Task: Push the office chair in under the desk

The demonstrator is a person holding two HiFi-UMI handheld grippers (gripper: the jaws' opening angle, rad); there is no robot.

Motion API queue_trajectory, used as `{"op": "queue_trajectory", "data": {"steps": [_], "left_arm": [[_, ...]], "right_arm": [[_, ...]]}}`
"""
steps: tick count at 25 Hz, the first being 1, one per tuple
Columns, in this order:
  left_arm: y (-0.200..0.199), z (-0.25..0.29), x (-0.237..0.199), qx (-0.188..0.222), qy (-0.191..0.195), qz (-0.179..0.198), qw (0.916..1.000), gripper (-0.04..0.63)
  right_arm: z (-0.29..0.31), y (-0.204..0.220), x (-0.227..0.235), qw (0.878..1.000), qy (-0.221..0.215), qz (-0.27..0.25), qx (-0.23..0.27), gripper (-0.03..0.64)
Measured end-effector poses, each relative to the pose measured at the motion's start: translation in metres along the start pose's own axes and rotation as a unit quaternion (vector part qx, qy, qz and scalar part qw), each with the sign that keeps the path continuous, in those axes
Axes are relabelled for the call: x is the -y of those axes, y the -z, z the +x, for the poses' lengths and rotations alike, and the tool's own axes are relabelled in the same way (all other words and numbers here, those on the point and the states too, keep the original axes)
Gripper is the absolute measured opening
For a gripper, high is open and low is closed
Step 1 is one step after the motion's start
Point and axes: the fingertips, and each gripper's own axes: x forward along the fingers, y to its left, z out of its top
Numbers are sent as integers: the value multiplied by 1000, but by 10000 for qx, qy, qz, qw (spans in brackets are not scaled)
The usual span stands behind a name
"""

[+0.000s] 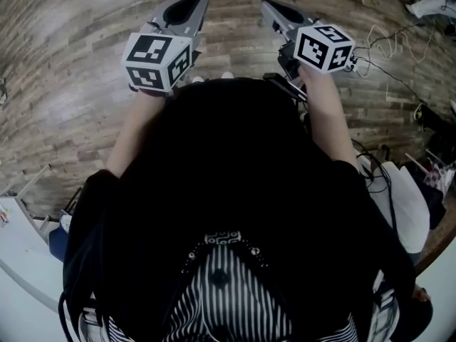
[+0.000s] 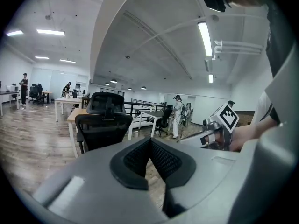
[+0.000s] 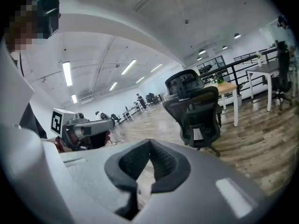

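Left claw (image 2: 150, 140) clenched on nothing, right claw (image 3: 149, 142) clenched and empty too, office chair (image 3: 194, 113) well ahead, beside the desk (image 3: 230, 87)

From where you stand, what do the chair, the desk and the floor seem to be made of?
Chair: probably black mesh on a plastic frame; the headrest lets light through and looks matte.
Desk: light wood-look top, likely laminate, on white legs that look like painted metal.
Floor: wood-look planks in mixed brown tones, slight sheen; real wood or vinyl, I can't tell.
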Motion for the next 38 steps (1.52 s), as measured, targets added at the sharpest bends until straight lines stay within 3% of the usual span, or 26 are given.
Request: {"op": "queue_trajectory", "data": {"steps": [3,9,17,22,26,34,38], "left_arm": [[0,2,2,-28,-14,-15,10000,3],[-18,47,-37,-271,38,-120,9996,3],[-5,60,-46,-220,314,-29,9993,3],[-27,89,-92,-157,431,30,9989,3],[-41,110,-137,-193,493,-72,9986,3],[-65,143,-203,-216,795,235,9963,2],[-67,157,-231,-201,868,148,9959,2]], "right_arm": [[1,-9,5,9999,25,93,110,0],[32,-45,39,9969,-17,747,259,0],[29,-29,53,9973,320,598,284,0],[59,-61,75,9944,406,872,434,0],[95,-94,85,9950,516,750,405,0],[168,-136,92,9951,597,710,335,0],[195,-149,98,9951,671,665,283,0]]}}
